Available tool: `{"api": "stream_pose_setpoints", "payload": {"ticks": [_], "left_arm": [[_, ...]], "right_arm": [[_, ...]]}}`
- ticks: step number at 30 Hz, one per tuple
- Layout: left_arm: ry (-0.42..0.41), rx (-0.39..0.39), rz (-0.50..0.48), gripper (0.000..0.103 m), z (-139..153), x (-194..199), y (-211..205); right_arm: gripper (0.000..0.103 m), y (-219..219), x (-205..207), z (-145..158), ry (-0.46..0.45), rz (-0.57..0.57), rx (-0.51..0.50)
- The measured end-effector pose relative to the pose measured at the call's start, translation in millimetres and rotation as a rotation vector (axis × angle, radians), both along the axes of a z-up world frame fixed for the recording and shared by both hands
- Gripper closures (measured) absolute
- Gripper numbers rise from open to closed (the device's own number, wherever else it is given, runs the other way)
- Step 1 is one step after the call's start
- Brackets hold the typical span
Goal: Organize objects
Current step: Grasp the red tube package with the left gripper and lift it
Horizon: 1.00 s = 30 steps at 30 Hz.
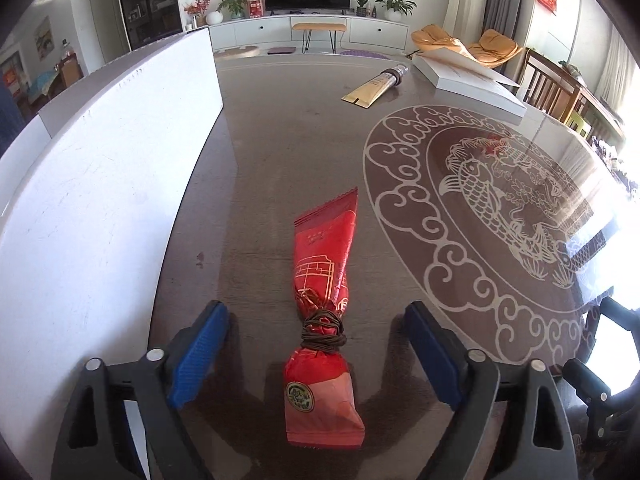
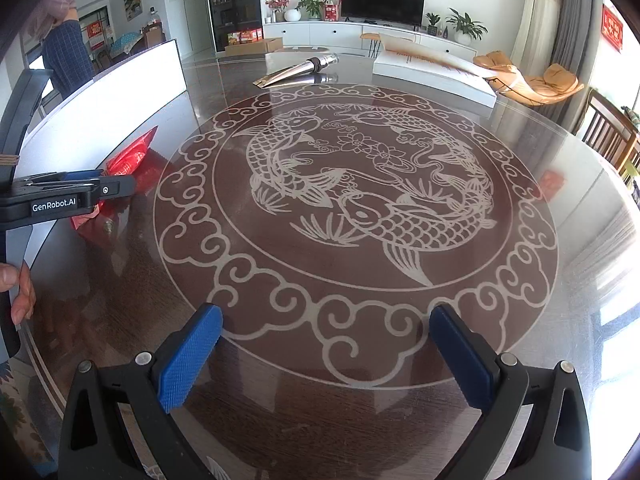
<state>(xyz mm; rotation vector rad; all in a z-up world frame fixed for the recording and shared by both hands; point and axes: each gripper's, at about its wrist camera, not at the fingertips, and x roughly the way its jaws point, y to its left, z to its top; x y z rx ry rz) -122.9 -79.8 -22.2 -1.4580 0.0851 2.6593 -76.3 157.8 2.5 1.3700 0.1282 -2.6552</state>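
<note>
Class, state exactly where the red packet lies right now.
In the left wrist view, the red packet lies flat on the table, between the open fingers of the left gripper, with the white box on its left.

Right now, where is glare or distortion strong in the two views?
Left wrist view: window light washes out the right edge, and the white box bows from fisheye. Right wrist view: glare whitens the table at right; the fish pattern stays sharp.

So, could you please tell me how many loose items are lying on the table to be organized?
2. The red snack packet lies between the open left tool's fingers, beside the white box. The gold tube lies at the far side. Others may be hidden.
</note>
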Motion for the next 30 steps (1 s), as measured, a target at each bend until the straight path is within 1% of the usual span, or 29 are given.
{"api": "stream_pose_setpoints", "payload": {"ticks": [4,10,17,22,26,30], "left_arm": [[0.017,-0.014,-0.012,0.000,-3,-4,4],[0.057,-0.017,0.002,0.000,-4,-4,8],[0.053,-0.010,0.003,0.000,-4,-7,9],[0.053,-0.010,0.003,0.000,-4,-7,8],[0.054,-0.010,0.003,0.000,-4,-7,9],[0.054,-0.010,0.003,0.000,-4,-7,8]], "right_arm": [[0.000,0,0,0,0.000,0.000,0.000],[0.000,0,-1,0,0.000,0.000,-0.001],[0.000,0,-1,0,-0.001,0.002,0.000],[0.000,3,-6,1,-0.037,0.038,0.003],[0.000,11,-15,2,-0.055,0.012,-0.008],[0.000,18,-23,5,-0.073,-0.022,-0.043]]}}
